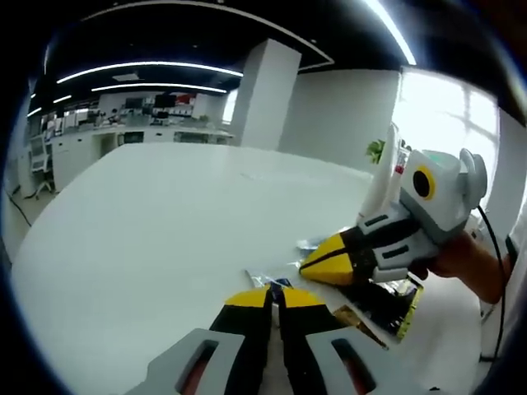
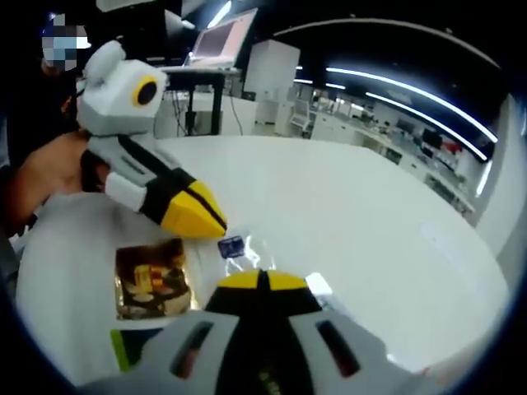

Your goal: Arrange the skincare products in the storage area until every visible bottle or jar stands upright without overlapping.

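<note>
The step in hand seems to be the first approach; no bottle or jar can be made out standing upright anywhere on the white table (image 1: 156, 239), so I judge that the arranging is at its beginning.

In the left gripper view, the left gripper (image 1: 276, 298) rises from the near edge with its yellow-tipped jaws pressed together, and nothing is seen between them; just beyond its tip lies a small clear packet (image 1: 268, 278) with a dark blue patch. To the right the right gripper (image 1: 306, 265) comes in, held by a hand (image 1: 465, 262); its jaws look closed and empty, with the tip just over the crinkled wrappers. Below it lies a dark sachet (image 1: 387, 304) with a yellow-green edge, flat on the table.

In the right gripper view, the same sachet shows gold and brown at the near left; the packet lies between the two tips.

The next move, I think, calls for opening one gripper and lowering it on one flat item; thin packets are hard to pinch from a smooth surface.
</note>
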Demonstrator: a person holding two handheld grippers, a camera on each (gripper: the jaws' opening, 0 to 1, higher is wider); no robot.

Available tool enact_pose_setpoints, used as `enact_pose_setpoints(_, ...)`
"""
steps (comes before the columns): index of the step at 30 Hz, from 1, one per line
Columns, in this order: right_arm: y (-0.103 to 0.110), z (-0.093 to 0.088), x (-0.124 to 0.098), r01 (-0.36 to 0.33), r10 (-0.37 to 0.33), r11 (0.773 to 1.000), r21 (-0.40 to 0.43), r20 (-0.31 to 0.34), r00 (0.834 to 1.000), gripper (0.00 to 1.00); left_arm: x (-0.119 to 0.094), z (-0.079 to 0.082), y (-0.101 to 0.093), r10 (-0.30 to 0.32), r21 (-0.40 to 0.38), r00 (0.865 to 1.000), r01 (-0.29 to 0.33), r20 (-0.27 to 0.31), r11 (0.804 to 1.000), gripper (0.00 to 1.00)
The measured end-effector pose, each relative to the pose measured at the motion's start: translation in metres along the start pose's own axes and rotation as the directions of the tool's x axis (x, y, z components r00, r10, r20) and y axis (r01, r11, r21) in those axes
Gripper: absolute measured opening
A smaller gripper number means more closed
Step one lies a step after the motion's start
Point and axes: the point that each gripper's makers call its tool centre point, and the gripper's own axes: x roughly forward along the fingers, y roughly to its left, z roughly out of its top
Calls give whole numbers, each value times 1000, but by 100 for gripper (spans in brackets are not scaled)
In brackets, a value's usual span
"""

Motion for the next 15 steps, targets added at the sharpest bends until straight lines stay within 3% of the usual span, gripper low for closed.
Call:
enact_pose_setpoints(3,0,2,1,-10,10,1000,-3,4,1000,0,4,0,0,-11,3,1000,11,-11,1000,2)
enact_pose_setpoints(5,1,2,2,-18,18,1000,18,12,1000,0,6,-6,-2,-23,-3,999,23,-48,1000,2)
enact_pose_setpoints(15,-8,-2,4,-16,15,999,43,15,1000,0,4,-8,-5,-36,-17,998,35,-56,999,1)
